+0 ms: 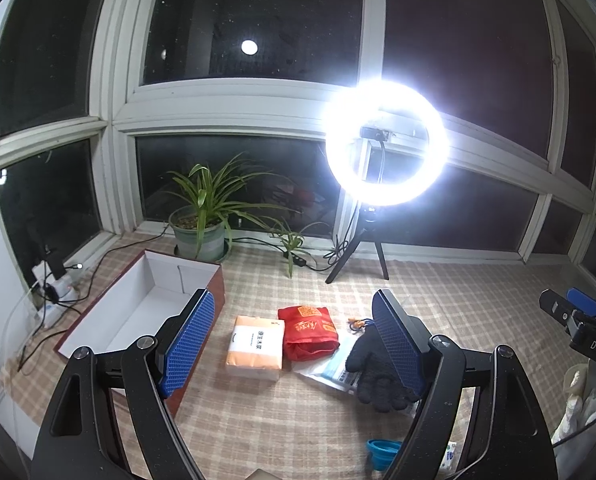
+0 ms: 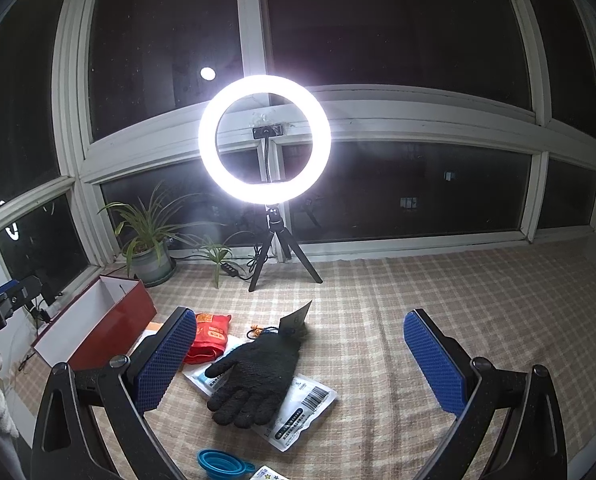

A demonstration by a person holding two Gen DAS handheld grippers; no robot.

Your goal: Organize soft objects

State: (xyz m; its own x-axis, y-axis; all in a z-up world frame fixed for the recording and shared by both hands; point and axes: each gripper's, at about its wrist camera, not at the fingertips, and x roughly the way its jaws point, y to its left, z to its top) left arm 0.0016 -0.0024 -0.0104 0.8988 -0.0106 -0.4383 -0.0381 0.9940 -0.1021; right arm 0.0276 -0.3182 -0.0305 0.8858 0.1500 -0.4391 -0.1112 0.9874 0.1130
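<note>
Start of sorting: left gripper [image 1: 294, 344] and right gripper [image 2: 300, 360] both spread wide, empty. Next, closing on glove [image 2: 258, 376] near centre, then carrying left to box [image 1: 138, 304].

Box [image 1: 138, 312] left of the left gripper [image 1: 298, 344], open side up. Between its fingers ahead: tissue pack [image 1: 254, 348], cloth bag [image 1: 308, 332] just right of it, touching. Glove [image 2: 258, 376] lies on a plastic packet [image 2: 302, 412], near right finger. Funnel [image 2: 220, 462] nearest, below glove. Ring light [image 2: 264, 140] and potted plant [image 1: 200, 224] far behind, by the window.
</note>
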